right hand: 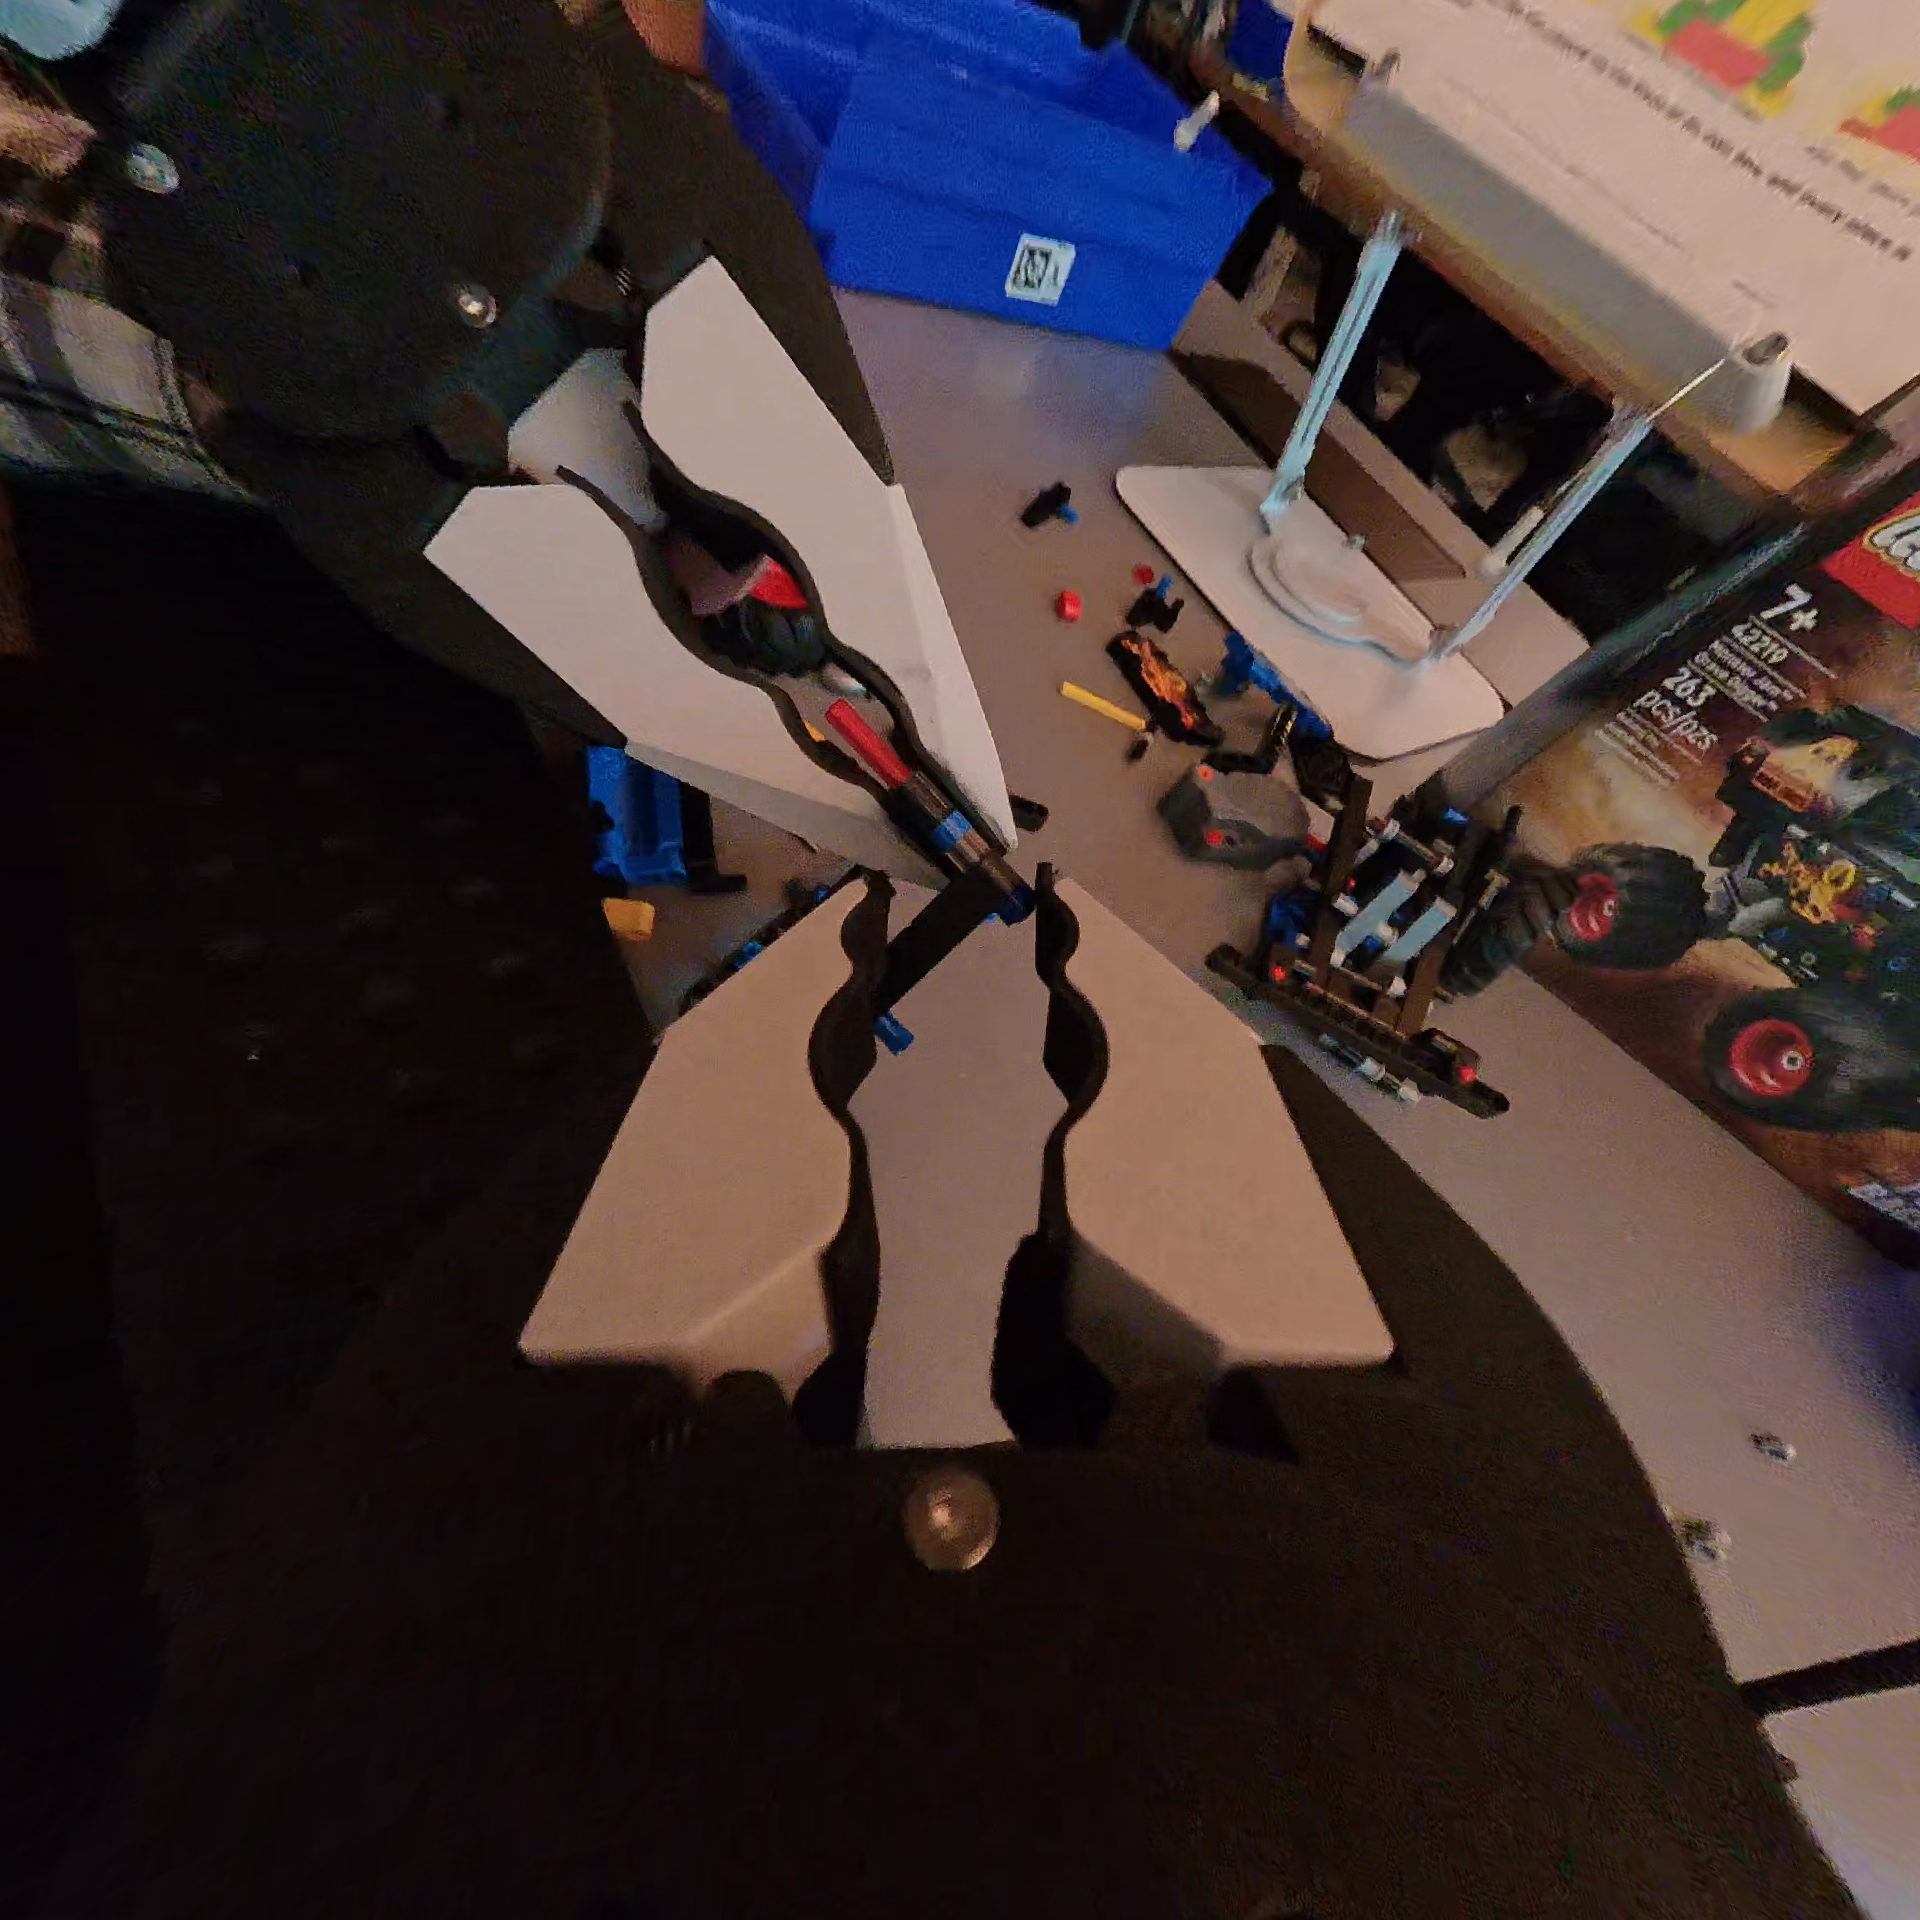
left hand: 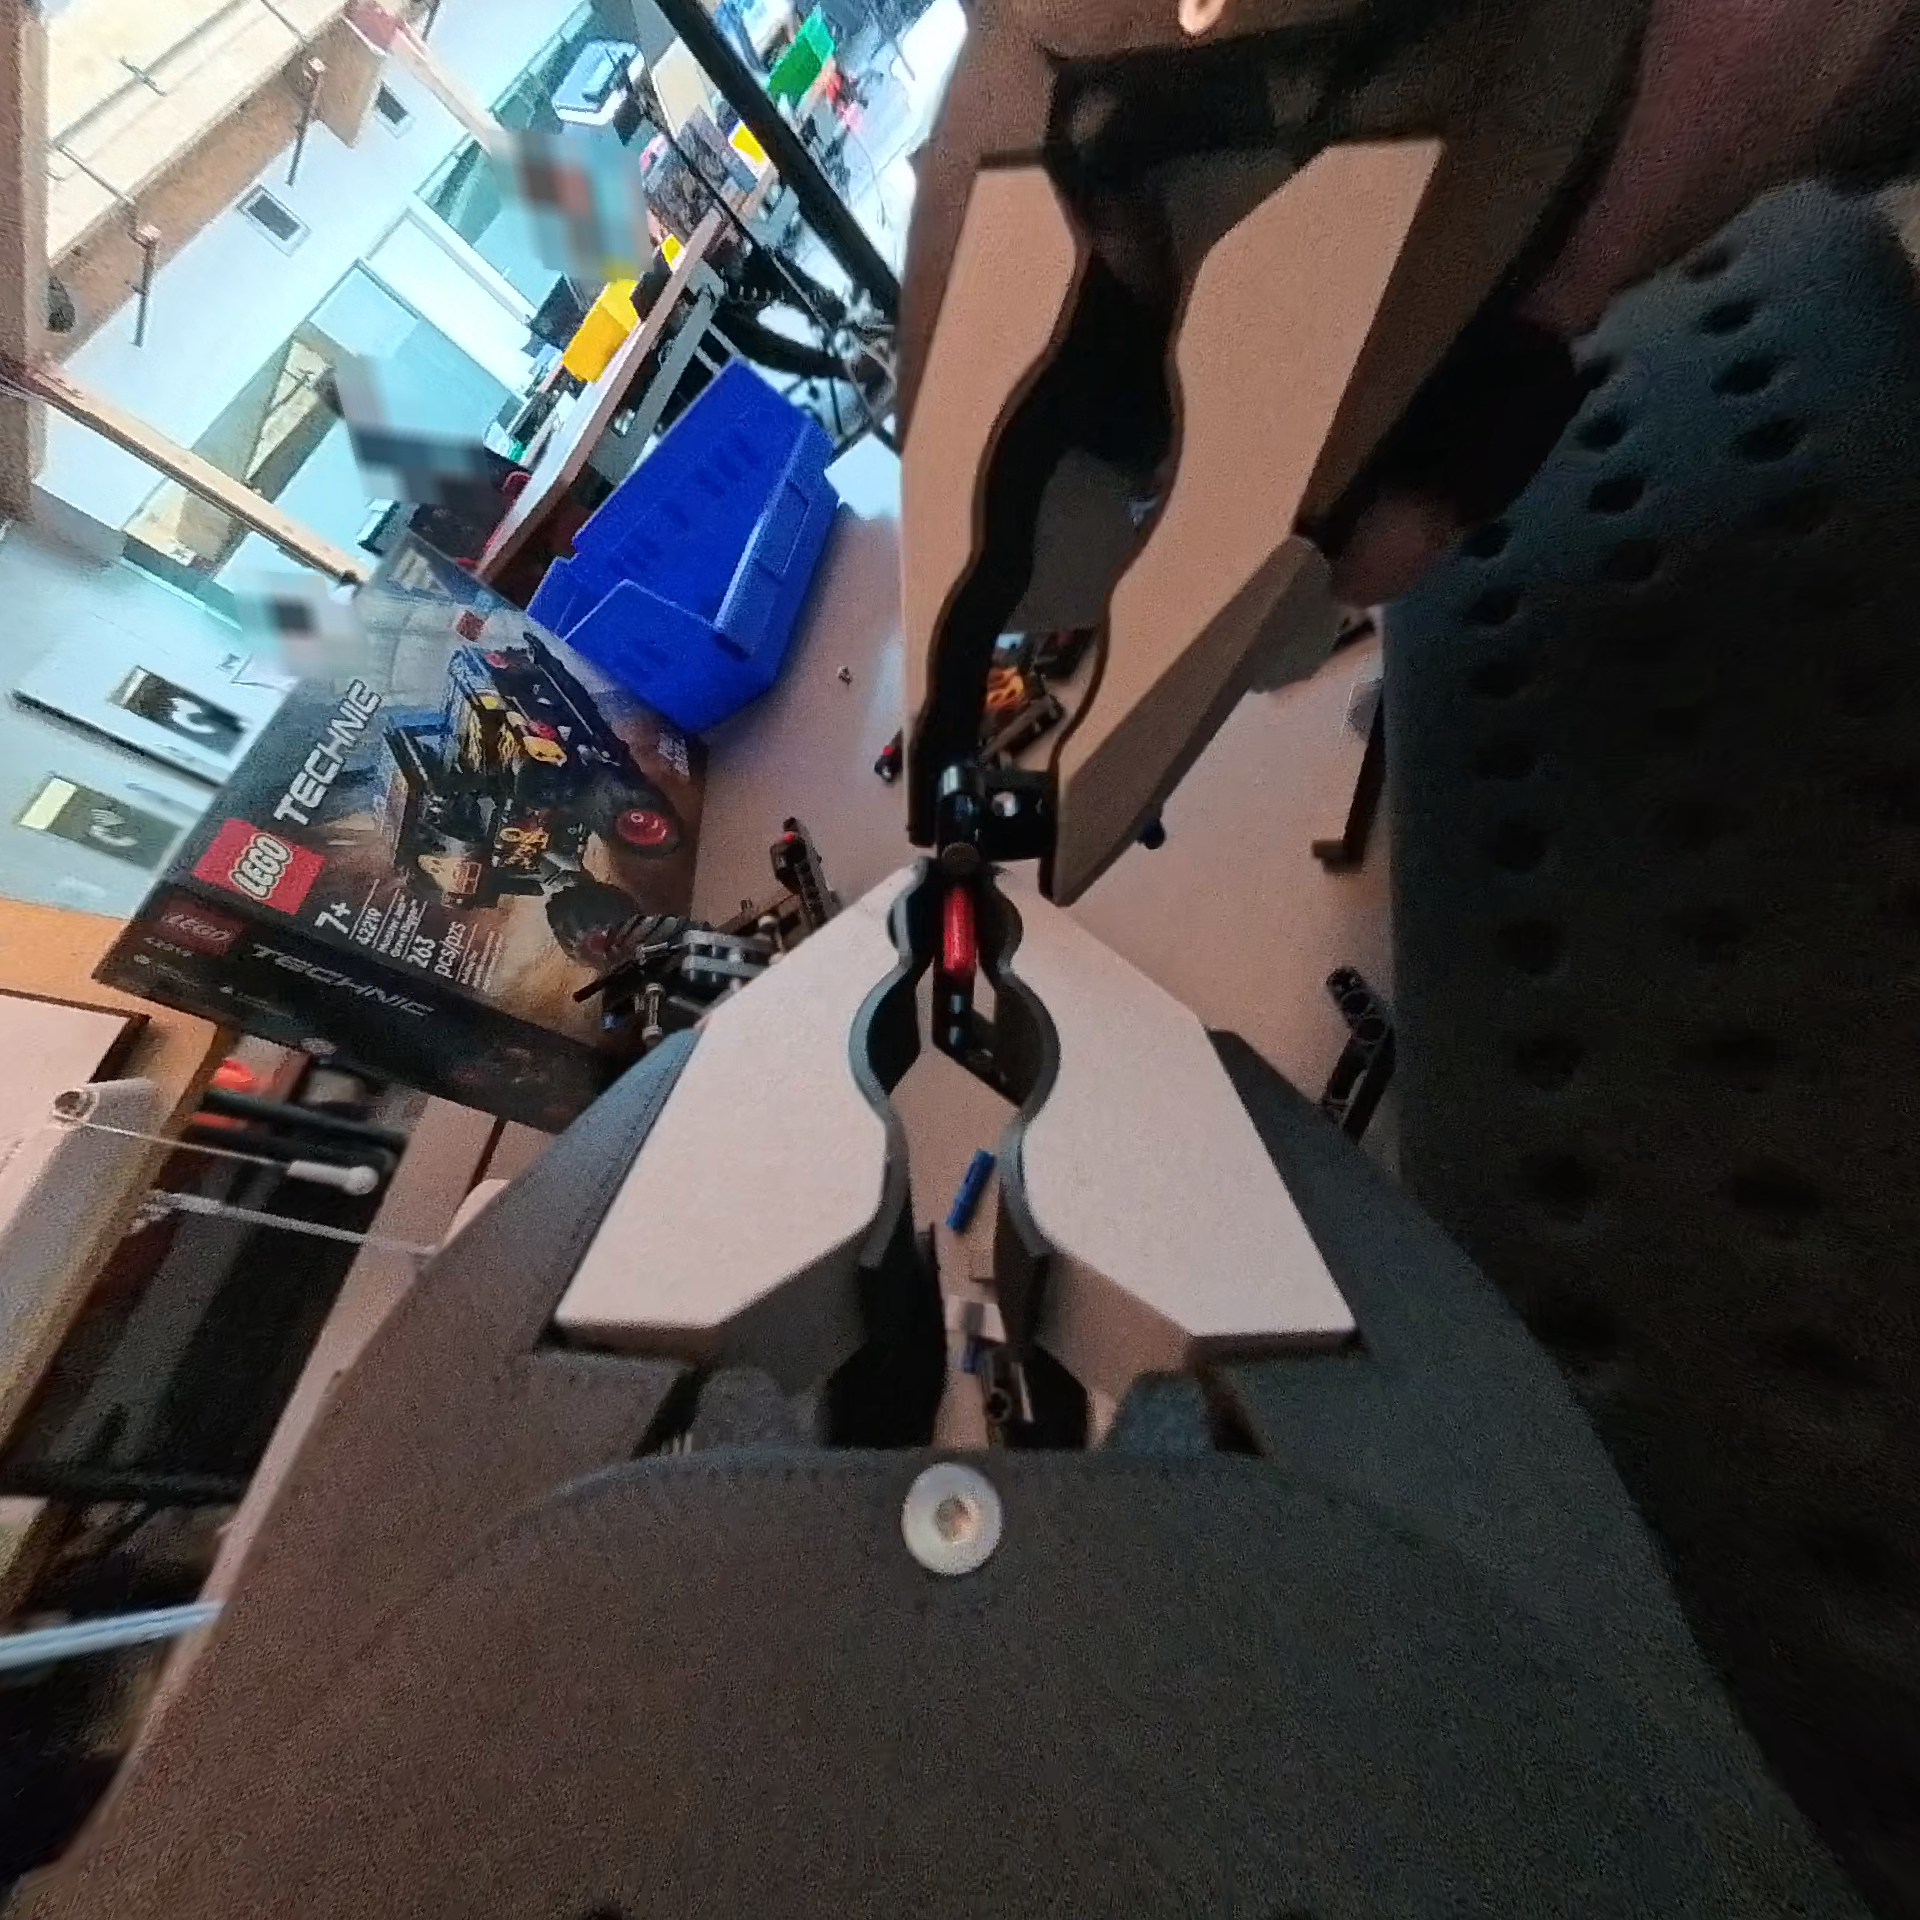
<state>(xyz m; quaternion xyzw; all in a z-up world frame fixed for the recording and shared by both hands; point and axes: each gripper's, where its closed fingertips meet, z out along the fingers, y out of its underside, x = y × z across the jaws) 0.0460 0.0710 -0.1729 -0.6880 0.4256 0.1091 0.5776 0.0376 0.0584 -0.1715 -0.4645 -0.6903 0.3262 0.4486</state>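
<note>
In the left wrist view my left gripper [left hand: 951, 883] is shut on a small assembly: a red axle [left hand: 956, 935] on a black beam piece, pointing forward. My right gripper [left hand: 987, 836] reaches in from above, its tips meeting mine, shut on a black connector block [left hand: 1003, 810] at the axle's end. In the right wrist view my right gripper [right hand: 961, 883] grips a short black beam [right hand: 935, 940] with blue pins. The left gripper [right hand: 977, 842] comes in from the upper left with the red axle [right hand: 862, 743] along its jaws. Both are held above the table.
A partly built black and blue model frame [right hand: 1351, 966] stands on the table beside a toy set box [right hand: 1745, 831]. Loose parts [right hand: 1153, 675] lie near a white stand base [right hand: 1309, 603]. Blue bins [right hand: 997, 177] sit at the back. A blue pin [left hand: 971, 1190] lies below.
</note>
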